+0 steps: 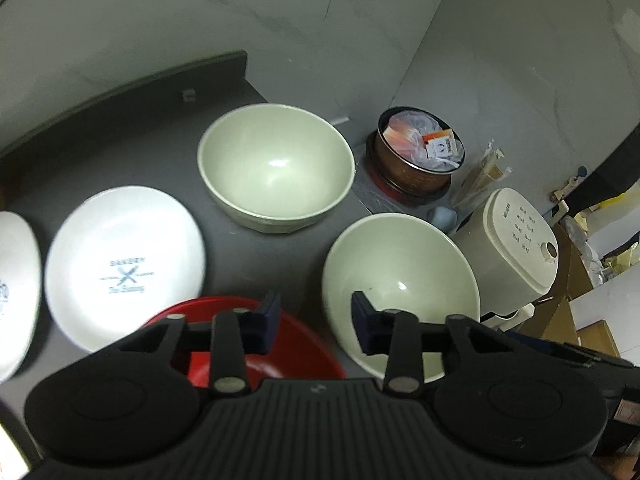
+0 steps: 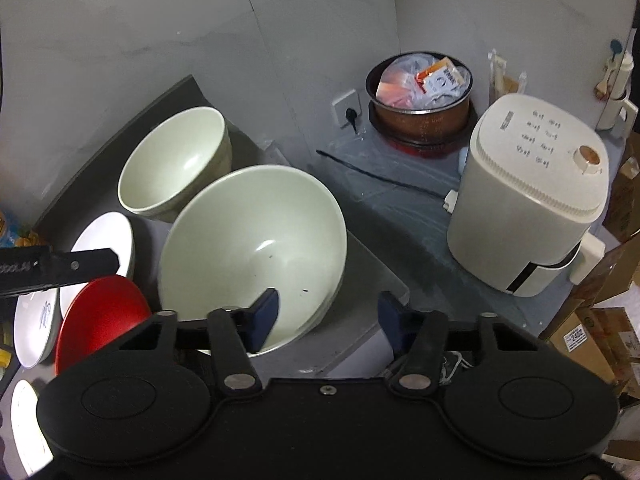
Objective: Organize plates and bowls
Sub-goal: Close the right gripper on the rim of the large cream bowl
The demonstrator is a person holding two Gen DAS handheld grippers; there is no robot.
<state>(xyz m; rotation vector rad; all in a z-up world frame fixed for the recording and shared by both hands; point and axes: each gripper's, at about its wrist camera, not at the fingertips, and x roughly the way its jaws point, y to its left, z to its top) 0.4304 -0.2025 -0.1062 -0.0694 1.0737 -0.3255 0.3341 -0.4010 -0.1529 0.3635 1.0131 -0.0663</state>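
Two pale green bowls stand on the dark grey counter (image 1: 160, 140): a far one (image 1: 276, 168) (image 2: 172, 160) and a near one (image 1: 400, 280) (image 2: 252, 240). A white plate with printed lettering (image 1: 124, 268) lies to the left, beside another white plate (image 1: 12, 292) at the edge. A red bowl (image 1: 288, 344) (image 2: 100, 316) sits under my left gripper (image 1: 316, 316), which is open and holds nothing. My right gripper (image 2: 328, 312) is open, with the near green bowl's right rim between its jaws, one finger over the inside and one outside. Contact is not visible.
A white cooker (image 2: 528, 200) stands to the right on a lower surface. Behind it is a copper pot (image 2: 420, 92) stuffed with plastic packets. A wall socket (image 2: 346, 110) with a plug and cable is at the back. Cardboard boxes (image 2: 600, 332) fill the far right.
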